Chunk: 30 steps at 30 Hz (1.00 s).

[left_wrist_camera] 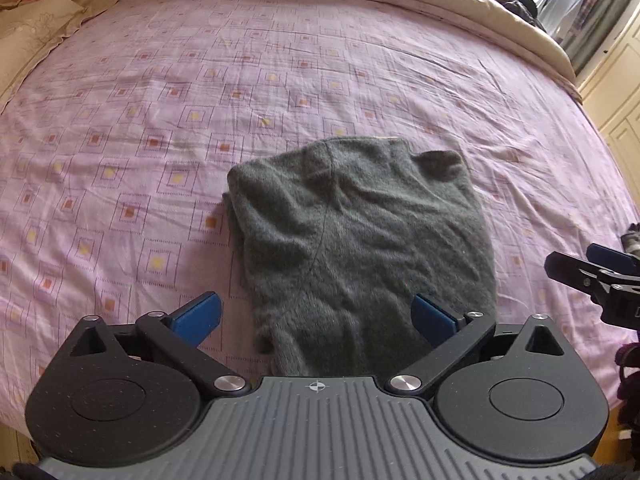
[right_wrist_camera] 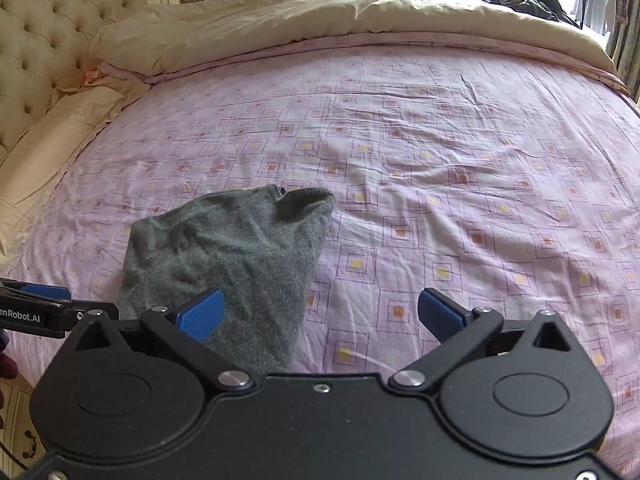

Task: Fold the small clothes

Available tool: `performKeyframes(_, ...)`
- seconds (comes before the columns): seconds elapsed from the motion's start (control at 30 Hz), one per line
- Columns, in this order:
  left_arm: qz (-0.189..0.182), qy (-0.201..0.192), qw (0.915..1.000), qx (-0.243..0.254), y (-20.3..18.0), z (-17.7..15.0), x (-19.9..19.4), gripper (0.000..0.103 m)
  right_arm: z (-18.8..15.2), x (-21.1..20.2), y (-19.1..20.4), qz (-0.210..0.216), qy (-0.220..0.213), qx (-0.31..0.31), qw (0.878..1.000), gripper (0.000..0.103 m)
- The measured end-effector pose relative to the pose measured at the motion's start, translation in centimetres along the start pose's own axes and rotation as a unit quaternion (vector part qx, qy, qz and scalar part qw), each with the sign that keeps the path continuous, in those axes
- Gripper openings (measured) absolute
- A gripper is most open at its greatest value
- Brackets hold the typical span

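The grey garment [left_wrist_camera: 360, 240] lies in the frame's centre on the bed [left_wrist_camera: 160, 100]; left tool [left_wrist_camera: 316, 316] and right tool [right_wrist_camera: 320, 312] hover released — probably ready to grip its near edge.

Bedroom — bed [right_wrist_camera: 400, 140], tufted headboard [right_wrist_camera: 36, 52]

The pink bedsheet [right_wrist_camera: 440, 160] lies open around the grey knitted garment [right_wrist_camera: 240, 248]. A rolled beige duvet [right_wrist_camera: 320, 20] borders the far side, pillows [right_wrist_camera: 60, 128] and probably a headboard [right_wrist_camera: 48, 32] the left.
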<state>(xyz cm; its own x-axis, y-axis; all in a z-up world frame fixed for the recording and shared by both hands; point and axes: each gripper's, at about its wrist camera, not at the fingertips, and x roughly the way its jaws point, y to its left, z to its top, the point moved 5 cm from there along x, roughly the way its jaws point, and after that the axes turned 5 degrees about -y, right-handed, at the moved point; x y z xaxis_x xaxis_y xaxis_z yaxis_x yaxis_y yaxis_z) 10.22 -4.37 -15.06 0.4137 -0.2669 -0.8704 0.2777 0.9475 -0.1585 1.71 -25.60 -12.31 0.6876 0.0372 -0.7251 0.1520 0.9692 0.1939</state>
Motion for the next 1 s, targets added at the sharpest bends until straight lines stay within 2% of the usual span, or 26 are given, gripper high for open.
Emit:
performKeyframes(0.17,0.014,0.012,0.9998,0.000,-1.0,-1.4,-1.4,0.103,-0.8,-1.5,0.2,0.008,0.008,-0.005,1.000,0.103)
performKeyframes(0.37,0.038,0.006,0.9992,0.007,-1.8,-2.3,-2.7,0.102,-1.6,-3.1,0.5,0.021,0.008,-0.012,1.000,0.103)
performKeyframes(0.57,0.109,-0.013,0.9940,0.003,-1.7,-2.0,-4.0,0.101,-1.8,-4.1,1.0,0.039,-0.001,-0.013,0.999,0.103)
performKeyframes(0.7,0.115,-0.028,0.9930,0.003,-1.6,-1.5,-4.6,0.098,-1.6,-4.6,1.4,0.038,-0.010,-0.023,0.999,0.103)
performKeyframes(0.77,0.131,-0.031,0.9908,0.010,-1.8,-1.4,-4.9,0.091,-1.5,-4.8,1.5,0.038,-0.014,-0.023,0.999,0.102)
performKeyframes(0.87,0.152,-0.028,0.9878,0.017,-2.0,-1.3,-5.0,0.091,-1.2,-5.0,1.6,0.036,-0.018,-0.021,0.999,0.102)
performKeyframes(1.0,0.141,-0.045,0.9886,0.028,-2.4,-1.1,-5.7,0.091,-0.7,-5.4,1.8,0.034,-0.029,-0.024,0.999,0.102)
